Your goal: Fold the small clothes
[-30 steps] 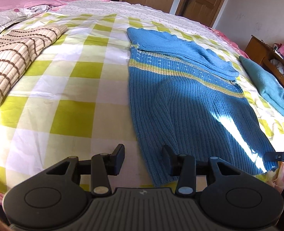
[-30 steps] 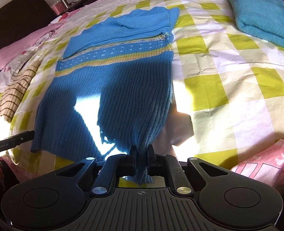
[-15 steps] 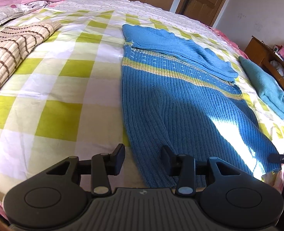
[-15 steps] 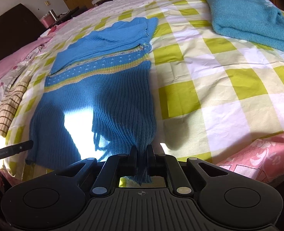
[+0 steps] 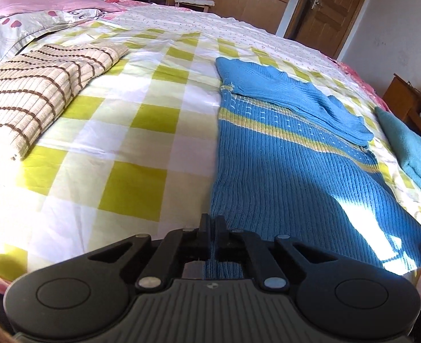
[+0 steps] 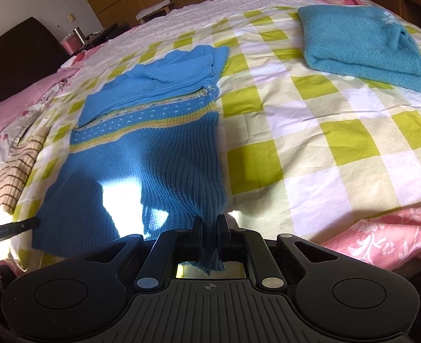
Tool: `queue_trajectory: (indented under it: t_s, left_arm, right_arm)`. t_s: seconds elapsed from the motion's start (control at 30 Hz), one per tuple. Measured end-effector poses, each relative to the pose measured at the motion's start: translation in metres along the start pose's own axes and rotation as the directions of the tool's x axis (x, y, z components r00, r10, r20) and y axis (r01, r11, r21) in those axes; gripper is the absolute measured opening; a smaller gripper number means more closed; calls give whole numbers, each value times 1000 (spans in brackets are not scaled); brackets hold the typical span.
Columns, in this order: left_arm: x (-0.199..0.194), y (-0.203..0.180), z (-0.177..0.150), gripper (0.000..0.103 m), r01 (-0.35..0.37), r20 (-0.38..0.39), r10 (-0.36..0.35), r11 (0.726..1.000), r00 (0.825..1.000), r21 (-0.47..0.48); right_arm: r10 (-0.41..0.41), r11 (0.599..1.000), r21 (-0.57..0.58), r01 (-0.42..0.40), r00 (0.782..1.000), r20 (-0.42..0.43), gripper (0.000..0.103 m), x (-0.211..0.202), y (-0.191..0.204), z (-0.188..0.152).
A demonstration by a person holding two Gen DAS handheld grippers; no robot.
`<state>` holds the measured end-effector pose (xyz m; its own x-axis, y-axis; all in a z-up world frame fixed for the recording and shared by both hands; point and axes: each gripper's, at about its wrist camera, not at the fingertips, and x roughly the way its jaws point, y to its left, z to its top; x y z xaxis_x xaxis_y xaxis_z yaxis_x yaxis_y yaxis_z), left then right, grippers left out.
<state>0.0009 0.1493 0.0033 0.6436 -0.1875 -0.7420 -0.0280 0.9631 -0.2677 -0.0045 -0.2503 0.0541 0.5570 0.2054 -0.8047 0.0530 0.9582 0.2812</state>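
The blue ribbed knit sweater with a yellow stripe (image 5: 290, 154) lies flat on my bed's green-and-white checked sheet (image 5: 119, 148), sleeves folded across its chest. My left tongs (image 5: 212, 230) are clamped on the sweater's near left hem corner. My right tongs (image 6: 209, 233) pinch the near right hem corner, fabric bunched between them. A folded teal fleece garment (image 6: 359, 43) lies right of the sweater; a folded beige brown-striped garment (image 5: 39, 97) lies left.

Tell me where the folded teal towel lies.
The folded teal towel lies on the checked bedspread, upper right in the right wrist view, apart from the blue sweater.
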Motion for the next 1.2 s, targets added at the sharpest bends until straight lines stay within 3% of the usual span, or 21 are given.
queue_trajectory:
  t_s: [0.2,0.37,0.47,0.7,0.77,0.87,0.97,1.2]
  left_arm:
    - [6,-11,-5,11,-9,-43,11,999,999,45]
    - [10,-8,-7,12,9,-69,-7,1000,998,24]
    - [11,-9,-6,18,21,-80,-18,999,997,30]
    - [18,-7,-3,40,69,-94,-68,998,993,7]
    - [20,-10,-3,42,70,-94,-68,997,993,25]
    - [18,-11,-4,40,77,-94,-72,996,993,46]
    - [17,-8,-5,19,95,-106,-90,994,990,44]
    - [12,0,-3,15,139,-86,-139,990,987,-8]
  right_arm:
    - [13,1000,-7,-14,999,-29,9,13,-1,-2]
    - [30,999,36,-28,999,-45,19,20,-8,-8]
    - [67,995,75,-62,996,-59,34,22,-12,-10]
    - [131,984,126,-125,991,-41,40,23,-14,-3]
    - [128,982,147,-118,990,-58,40,30,-16,-1]
    - [143,973,191,-127,987,-74,42,38,-19,-2]
    - [183,967,196,-165,980,-77,42,36,-17,-3]
    - [245,951,217,-219,964,-100,39,34,-17,-8]
